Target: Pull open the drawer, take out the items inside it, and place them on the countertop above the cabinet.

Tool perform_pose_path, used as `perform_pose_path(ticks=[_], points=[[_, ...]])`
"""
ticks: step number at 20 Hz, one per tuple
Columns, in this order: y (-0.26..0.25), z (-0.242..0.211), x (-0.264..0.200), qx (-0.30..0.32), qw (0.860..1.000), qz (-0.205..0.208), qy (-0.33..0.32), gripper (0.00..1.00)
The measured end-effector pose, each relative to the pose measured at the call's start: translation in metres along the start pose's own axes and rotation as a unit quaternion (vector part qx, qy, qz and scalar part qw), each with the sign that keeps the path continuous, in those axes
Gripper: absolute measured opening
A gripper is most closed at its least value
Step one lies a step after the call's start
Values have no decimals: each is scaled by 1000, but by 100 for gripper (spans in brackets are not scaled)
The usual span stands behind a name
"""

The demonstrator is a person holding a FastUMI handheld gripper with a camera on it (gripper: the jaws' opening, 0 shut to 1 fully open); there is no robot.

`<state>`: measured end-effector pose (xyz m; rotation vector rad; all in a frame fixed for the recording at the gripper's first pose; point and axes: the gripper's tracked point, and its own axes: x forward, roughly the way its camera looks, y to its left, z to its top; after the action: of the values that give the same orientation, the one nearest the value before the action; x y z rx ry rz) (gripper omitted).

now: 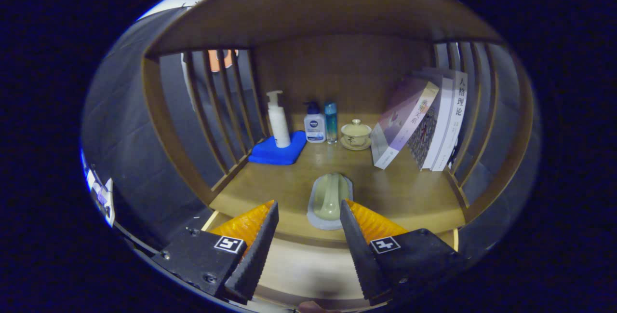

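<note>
A: How do the fingers stand?

B: The gripper [308,221] has its fingers spread wide, pressing on nothing; between their tips, just ahead, lies a pale green brush-like item [330,197] on a grey pad [315,219], resting at the front edge of the countertop [270,187].

A: And the drawer?

B: Below the fingers a light wooden surface [308,269] shows under the counter's front edge; I cannot tell whether it is the drawer pulled out; nothing can be made out lying on it.

A: What sits beyond?

B: Toward the back wall, left of centre, a white pump bottle [278,120] stands on a folded blue cloth [277,151]; just beside it a small white bottle with a blue cap [314,124], then a slim teal bottle [331,121], then a lidded cream cup on its saucer [356,134]; to the right, several books [424,120] lean against the slatted side [475,110]; the left side has slats [221,101] too.
</note>
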<state>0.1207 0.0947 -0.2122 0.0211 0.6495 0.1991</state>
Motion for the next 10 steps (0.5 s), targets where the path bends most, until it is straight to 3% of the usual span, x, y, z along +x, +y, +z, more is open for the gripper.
perform_pose_path(ticks=[3,10], points=[[9,-11,-30,8,999,15,-30,95],[13,-28,-89,-19,990,-4,-136,96]])
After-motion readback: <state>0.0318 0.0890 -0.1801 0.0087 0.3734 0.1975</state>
